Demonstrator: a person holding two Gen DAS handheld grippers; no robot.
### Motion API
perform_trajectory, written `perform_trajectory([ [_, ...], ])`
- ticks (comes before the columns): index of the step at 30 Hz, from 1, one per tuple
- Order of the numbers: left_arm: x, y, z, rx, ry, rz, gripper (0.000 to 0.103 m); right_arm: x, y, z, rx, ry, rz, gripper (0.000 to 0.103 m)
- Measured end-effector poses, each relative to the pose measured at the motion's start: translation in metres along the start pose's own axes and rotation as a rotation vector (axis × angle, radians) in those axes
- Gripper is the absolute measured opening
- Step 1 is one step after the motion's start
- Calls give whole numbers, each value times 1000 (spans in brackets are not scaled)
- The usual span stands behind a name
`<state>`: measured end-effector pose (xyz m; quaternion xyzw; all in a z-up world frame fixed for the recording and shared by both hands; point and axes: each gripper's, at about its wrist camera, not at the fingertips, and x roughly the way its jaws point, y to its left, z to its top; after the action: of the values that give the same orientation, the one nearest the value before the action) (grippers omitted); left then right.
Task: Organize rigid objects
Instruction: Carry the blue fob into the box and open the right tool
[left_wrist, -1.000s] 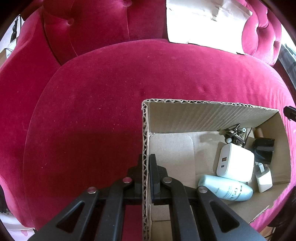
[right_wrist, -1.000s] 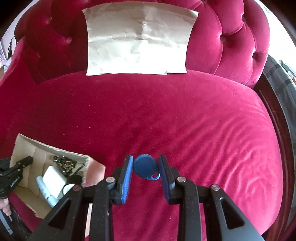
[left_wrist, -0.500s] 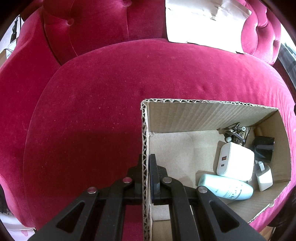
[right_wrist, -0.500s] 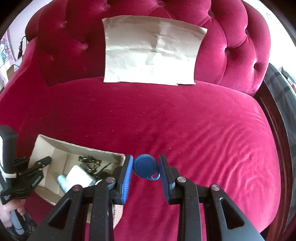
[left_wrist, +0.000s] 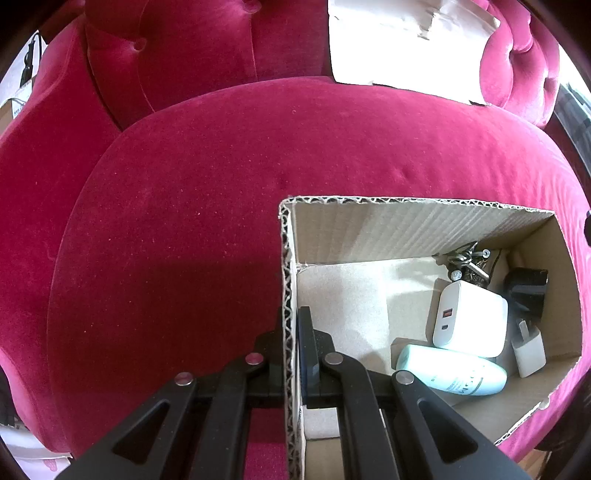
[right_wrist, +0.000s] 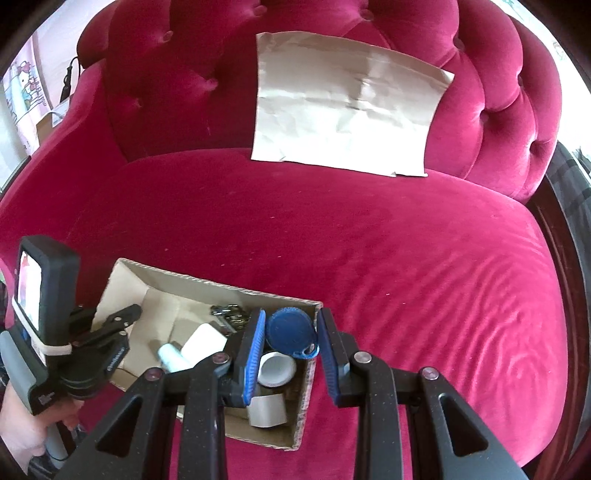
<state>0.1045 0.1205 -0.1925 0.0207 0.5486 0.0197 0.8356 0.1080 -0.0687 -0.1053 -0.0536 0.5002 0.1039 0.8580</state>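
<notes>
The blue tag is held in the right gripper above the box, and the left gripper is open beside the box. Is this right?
Not quite. The left wrist view shows the left gripper shut on the box wall, not open. The right gripper does hold the blue tag above the box.

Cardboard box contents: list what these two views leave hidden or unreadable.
- Right wrist view: the right claw and blue key fob cover the near corner of the cardboard box.
- Left wrist view: the label on the pale blue bottle is too small to read.
- Left wrist view: the keys are a dark tangle; count unclear.
- Left wrist view: the left claw, clamped on the wall, hides the box's near end.
</notes>
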Motion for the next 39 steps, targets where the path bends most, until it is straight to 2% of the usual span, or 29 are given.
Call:
perform_trajectory([
  [22,0,1,-1,-6,-2,0,4,31,51,-12,-17,57,50,30],
  [39,0,2,-1,-10,-1,-2,4,40,58,-13,-3,69,70,31],
])
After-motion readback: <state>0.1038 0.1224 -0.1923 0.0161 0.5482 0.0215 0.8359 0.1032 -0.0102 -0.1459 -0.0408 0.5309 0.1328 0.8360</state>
